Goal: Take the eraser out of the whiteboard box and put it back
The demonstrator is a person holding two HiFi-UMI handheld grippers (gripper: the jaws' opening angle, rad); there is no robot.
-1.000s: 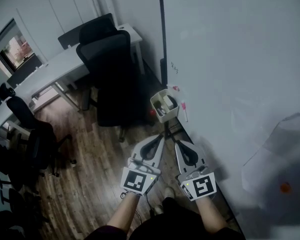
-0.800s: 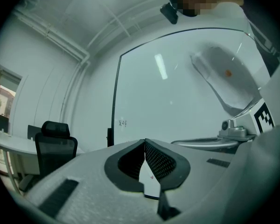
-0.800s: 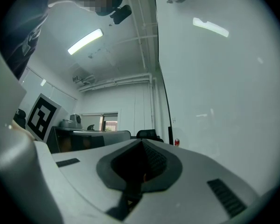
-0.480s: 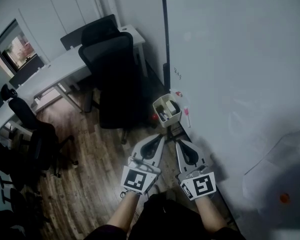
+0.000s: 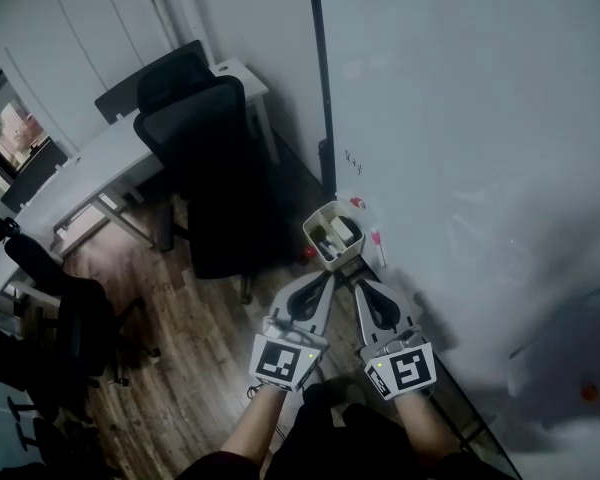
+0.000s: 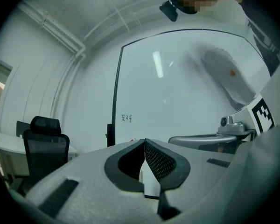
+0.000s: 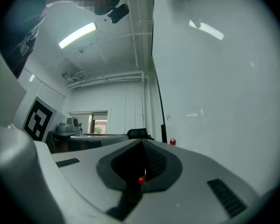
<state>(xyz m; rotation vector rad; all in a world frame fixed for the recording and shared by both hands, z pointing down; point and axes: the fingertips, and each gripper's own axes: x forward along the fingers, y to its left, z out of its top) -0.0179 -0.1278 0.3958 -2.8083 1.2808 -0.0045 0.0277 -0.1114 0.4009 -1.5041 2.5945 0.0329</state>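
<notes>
Left gripper [image 5: 324, 277] and right gripper [image 5: 359, 286] hold their jaws together, empty, just short of the whiteboard box [image 5: 311, 226] on the whiteboard [image 5: 480, 118]; the eraser [image 5: 346, 230] seemingly lies inside; likely the reaching step; next, one gripper must open over it.

Cream whiteboard box [image 5: 311, 230]; black chair [image 5: 215, 158]; brown wood-grain floor [image 5: 200, 318]; white whiteboard [image 5: 460, 118]; white desk [image 5: 90, 163].

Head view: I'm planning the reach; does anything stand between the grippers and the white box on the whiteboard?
Nothing visible does. The small white plastic box sits on the whiteboard ahead of the left gripper and right gripper, both shut; the black office chair stands clear, to the left.
</notes>
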